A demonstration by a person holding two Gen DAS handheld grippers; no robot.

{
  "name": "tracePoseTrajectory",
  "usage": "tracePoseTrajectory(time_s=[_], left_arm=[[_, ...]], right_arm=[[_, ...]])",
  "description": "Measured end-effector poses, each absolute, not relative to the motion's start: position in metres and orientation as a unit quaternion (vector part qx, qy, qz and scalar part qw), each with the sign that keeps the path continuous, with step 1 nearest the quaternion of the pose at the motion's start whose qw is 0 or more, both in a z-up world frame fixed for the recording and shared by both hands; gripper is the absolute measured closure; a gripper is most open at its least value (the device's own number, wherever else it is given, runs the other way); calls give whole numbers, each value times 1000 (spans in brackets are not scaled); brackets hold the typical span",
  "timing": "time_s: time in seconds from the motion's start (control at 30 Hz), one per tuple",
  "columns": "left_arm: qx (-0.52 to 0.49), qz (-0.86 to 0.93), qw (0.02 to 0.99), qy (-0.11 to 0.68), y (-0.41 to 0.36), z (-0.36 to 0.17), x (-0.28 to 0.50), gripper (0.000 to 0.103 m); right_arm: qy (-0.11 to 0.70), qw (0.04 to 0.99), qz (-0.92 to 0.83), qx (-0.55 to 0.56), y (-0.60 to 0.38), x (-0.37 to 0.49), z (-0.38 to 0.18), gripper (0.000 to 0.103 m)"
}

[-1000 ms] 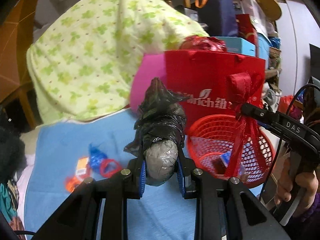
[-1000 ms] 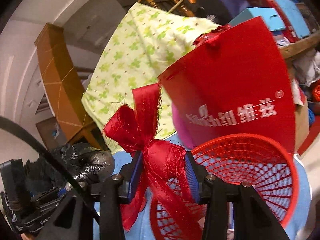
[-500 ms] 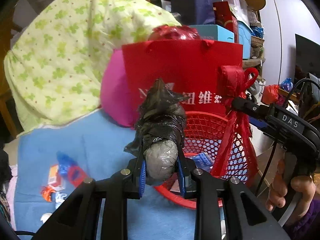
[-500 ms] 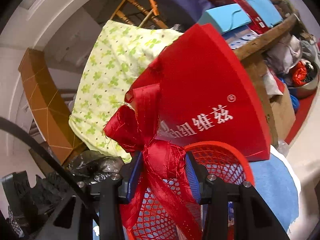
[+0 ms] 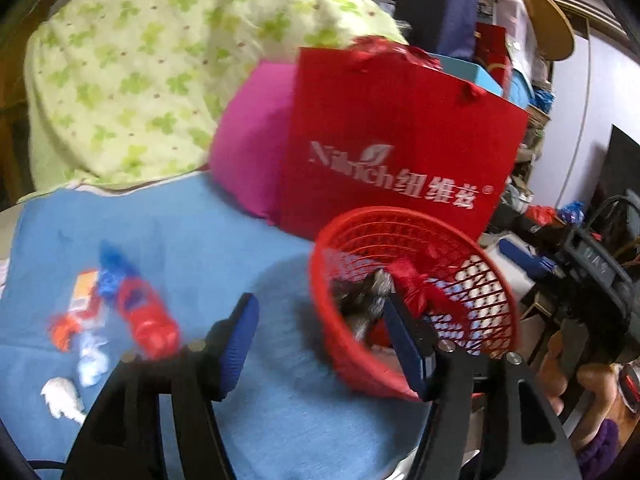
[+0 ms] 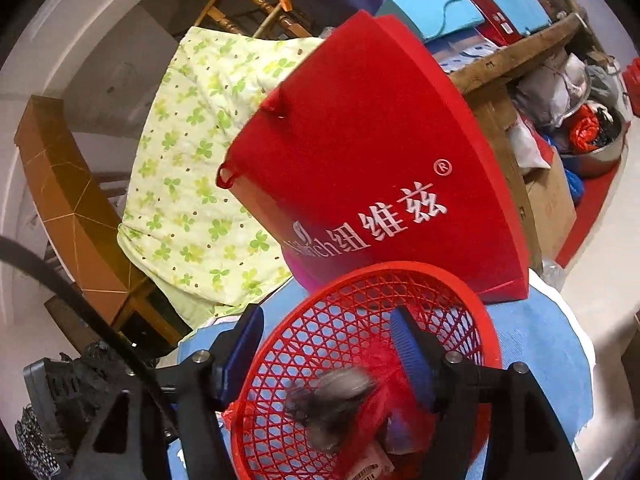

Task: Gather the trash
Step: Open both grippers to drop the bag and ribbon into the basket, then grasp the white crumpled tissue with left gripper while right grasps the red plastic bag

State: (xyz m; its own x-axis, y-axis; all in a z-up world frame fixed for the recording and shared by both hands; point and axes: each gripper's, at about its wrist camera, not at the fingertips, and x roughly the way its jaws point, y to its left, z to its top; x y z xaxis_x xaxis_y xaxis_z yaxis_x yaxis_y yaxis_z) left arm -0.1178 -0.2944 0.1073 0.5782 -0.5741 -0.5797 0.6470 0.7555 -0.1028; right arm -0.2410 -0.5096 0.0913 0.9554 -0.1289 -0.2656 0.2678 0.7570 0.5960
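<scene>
A: Just ahead of both grippers: red basket (image 5: 416, 288), bundle (image 6: 332, 400) and ribbon (image 5: 416, 284) inside.
B: Left gripper (image 5: 320, 336), right gripper (image 6: 328, 344) jaws opening, empty. Best withdraw straight, avoiding the rim.

Red basket (image 5: 416, 236) top is open from above, but the red gift bag (image 5: 396, 136) stands right behind it. Blue cloth (image 5: 192, 240) is mostly bare btwn basket & the wrapper scraps (image 5: 120, 308) at left.
</scene>
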Motion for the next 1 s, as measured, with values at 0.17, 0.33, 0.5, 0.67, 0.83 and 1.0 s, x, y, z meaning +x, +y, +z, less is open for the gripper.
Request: tracePoseTrajectory(time_s=[0.17,0.33,0.5,0.67,0.83,1.0], left_arm=[[80,-277,909,300,-243,97,-114,35],[73,-191,928,311,-168,81,-102,35],[53,-90,938,331,-81,59,-90,35],[28,-47,936,346,-36,39,-83,35],[22,-51,932,358,-29,19,-77,35],[9,-74,927,367,-32,7,-67,35]], right_arm=[[64,957,-79,270,-475,-241,109,34],[40,974,-22,224,-433,-230,121,34],[48,978,40,201,-392,-205,123,33],[98,974,82,186,-349,-168,113,33],[178,963,91,182,-318,-125,86,33],[262,948,77,165,-297,-85,53,33]])
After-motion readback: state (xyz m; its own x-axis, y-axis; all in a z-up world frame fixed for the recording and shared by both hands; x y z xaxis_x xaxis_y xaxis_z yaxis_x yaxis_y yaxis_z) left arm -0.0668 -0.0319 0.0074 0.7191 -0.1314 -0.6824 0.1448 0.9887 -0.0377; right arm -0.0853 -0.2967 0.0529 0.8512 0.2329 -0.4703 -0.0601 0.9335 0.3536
